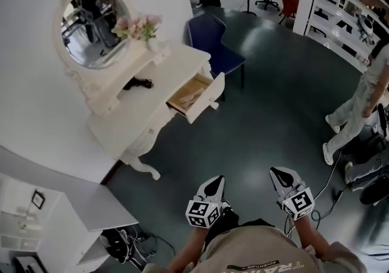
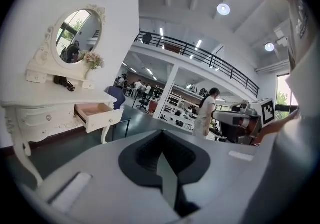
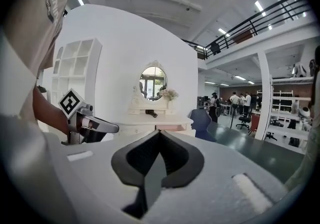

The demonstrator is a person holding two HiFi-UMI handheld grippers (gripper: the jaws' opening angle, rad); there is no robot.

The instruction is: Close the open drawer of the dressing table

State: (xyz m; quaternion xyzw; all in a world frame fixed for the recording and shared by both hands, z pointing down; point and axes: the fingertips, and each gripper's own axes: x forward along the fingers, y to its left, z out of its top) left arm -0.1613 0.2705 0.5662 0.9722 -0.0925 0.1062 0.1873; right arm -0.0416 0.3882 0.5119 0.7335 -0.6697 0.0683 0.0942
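Drawer of white dressing table pulled out left of centre, bare wooden interior showing, flowers in vase upper left, left gripper and right gripper lower centre, fingers of both pressed together

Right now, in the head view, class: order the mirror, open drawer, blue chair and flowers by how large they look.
1. mirror
2. blue chair and open drawer: too alike to rank
3. flowers
The mirror and flowers sit farther from the camera than the drawer.
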